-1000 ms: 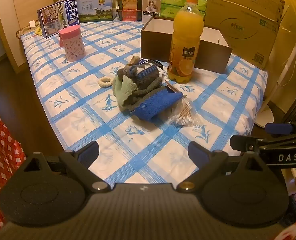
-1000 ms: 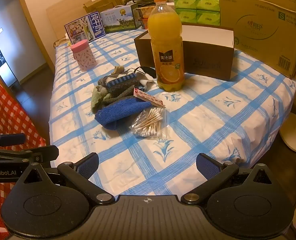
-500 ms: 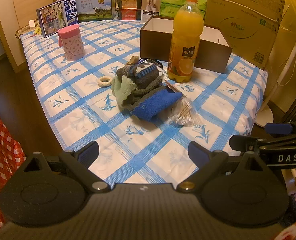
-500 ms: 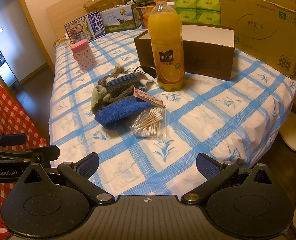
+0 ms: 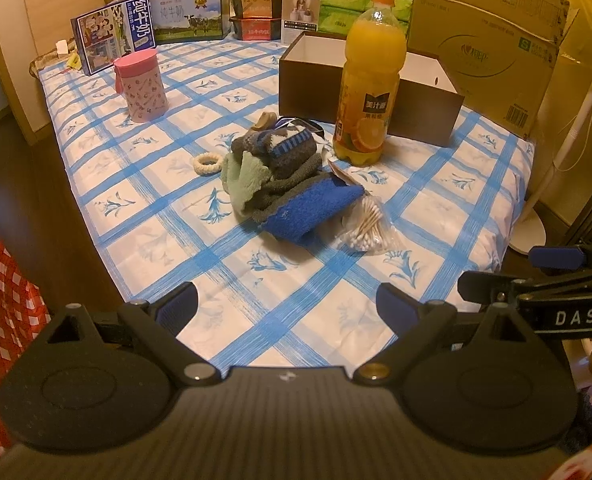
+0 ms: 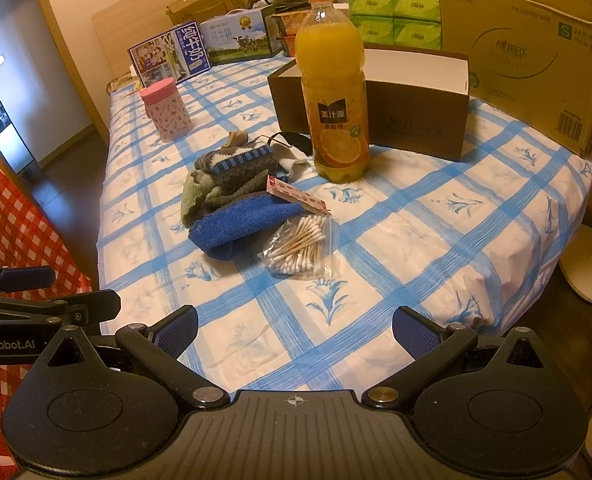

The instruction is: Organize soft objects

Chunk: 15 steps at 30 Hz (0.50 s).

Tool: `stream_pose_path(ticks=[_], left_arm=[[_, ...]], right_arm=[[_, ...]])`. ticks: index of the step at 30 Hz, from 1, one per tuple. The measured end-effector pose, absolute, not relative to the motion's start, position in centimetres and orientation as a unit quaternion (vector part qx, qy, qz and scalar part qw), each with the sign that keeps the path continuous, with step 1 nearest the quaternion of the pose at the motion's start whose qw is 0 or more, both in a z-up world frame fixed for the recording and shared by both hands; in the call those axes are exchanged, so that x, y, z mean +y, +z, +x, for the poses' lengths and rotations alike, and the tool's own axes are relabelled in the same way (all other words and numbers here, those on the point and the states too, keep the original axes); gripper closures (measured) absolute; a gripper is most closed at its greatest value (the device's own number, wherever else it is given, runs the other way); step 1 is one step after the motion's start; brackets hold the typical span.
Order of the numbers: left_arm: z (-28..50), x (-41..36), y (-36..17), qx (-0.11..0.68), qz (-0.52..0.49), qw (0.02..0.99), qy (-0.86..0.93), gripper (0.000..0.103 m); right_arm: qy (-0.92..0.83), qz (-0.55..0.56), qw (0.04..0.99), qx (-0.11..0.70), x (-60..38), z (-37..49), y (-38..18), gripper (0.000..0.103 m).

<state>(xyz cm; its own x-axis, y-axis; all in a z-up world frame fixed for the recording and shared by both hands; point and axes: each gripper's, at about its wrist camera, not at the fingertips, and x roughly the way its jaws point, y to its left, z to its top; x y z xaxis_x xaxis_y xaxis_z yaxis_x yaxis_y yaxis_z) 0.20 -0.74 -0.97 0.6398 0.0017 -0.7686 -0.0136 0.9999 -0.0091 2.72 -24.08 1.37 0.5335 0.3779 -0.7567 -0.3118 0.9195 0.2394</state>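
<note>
One orange juice bottle. One pink lidded cup. One open brown box. One bag of cotton swabs. One pile of soft cloths. One small ring. Two milk cartons.

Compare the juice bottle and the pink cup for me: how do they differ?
The juice bottle is tall, clear and full of orange liquid, with an orange cap; the pink cup is shorter, opaque and patterned, with a pink lid. The bottle stands just in front of the brown box, beside the pile of socks; the cup stands alone, further off. Both are upright and closed on the checked cloth.
</note>
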Motion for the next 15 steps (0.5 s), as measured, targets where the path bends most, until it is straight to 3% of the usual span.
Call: stream_pose_path(ticks=[15], left_arm=[[0.25,-0.64,-0.85,0.425,-0.008,0.905,0.003,0.008]], right_arm=[[0.197,0.037,0.875,0.440,-23.92,2.71,1.52,0.000]])
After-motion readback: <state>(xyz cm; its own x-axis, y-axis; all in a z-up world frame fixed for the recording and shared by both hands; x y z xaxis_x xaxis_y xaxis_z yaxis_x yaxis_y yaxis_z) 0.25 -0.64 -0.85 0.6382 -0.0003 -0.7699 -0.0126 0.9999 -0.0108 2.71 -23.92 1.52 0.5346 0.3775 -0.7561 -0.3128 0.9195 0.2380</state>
